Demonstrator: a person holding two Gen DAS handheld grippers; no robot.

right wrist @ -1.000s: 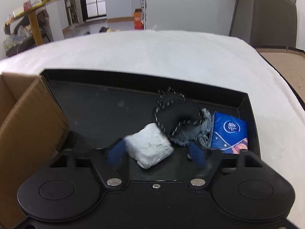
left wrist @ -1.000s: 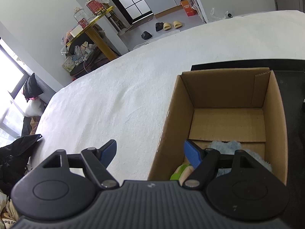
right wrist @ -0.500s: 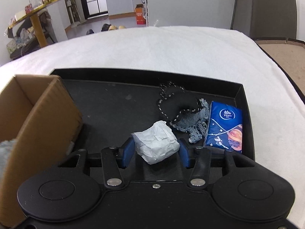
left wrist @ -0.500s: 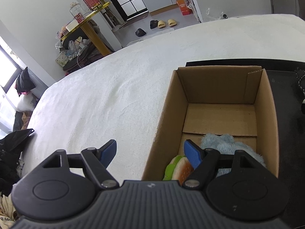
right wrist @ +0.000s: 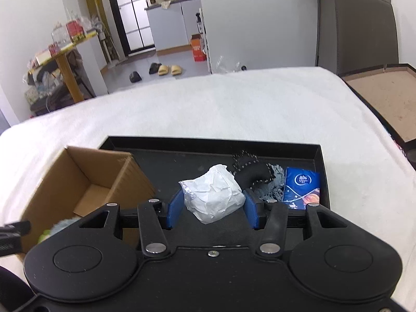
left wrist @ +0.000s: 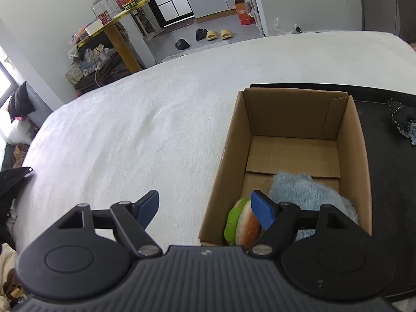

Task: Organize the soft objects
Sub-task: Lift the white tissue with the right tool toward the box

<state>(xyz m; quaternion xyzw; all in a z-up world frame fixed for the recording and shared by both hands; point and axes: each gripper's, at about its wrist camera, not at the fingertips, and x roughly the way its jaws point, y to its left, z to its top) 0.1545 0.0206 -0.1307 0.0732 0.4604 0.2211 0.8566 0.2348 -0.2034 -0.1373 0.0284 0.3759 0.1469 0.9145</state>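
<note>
We grasp the crumpled white bundle (right wrist: 213,193) in our right gripper (right wrist: 212,207), above the black tray (right wrist: 321,171). Our left gripper (left wrist: 205,206) hangs with jaws released over the cardboard box (left wrist: 291,140), where a plush burger (left wrist: 243,223) lies.

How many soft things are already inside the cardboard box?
2: a burger-shaped plush in the near left corner of the cardboard box, and a fluffy blue toy beside it on the right. More may hide beneath them.
</note>
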